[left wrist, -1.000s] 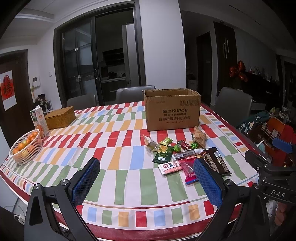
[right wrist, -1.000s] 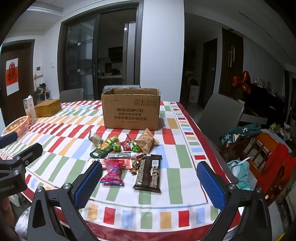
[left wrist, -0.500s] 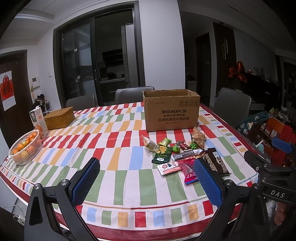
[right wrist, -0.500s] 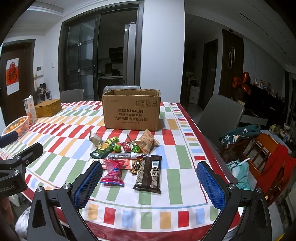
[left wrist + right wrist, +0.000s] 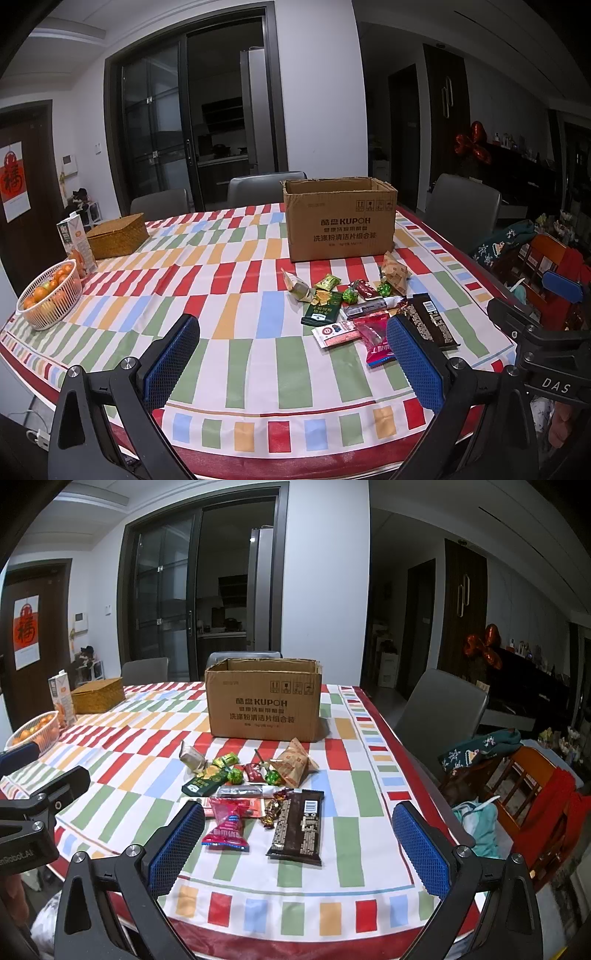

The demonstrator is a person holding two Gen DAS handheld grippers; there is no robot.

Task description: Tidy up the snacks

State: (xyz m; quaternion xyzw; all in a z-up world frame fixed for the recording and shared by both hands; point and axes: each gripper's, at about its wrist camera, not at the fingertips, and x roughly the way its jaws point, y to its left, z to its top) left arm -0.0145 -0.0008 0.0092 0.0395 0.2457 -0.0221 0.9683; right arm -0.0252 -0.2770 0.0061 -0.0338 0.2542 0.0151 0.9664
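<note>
Striped tablecloth (image 5: 347,849) carries light, crinkly snacks (image 5: 255,794); both grippers (image 5: 299,845) (image 5: 291,365) gape wide, best pinching wrapper edges.

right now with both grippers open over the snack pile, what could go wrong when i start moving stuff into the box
Packets overlap: closing on the pink packet may also catch the red-and-white packet lying partly beneath it.
The dark chocolate bar lies flat, so the jaws might skid off it.
The round green candies could roll away if nudged.
The cardboard box has tall walls; a low carry might clip its rim.
</note>
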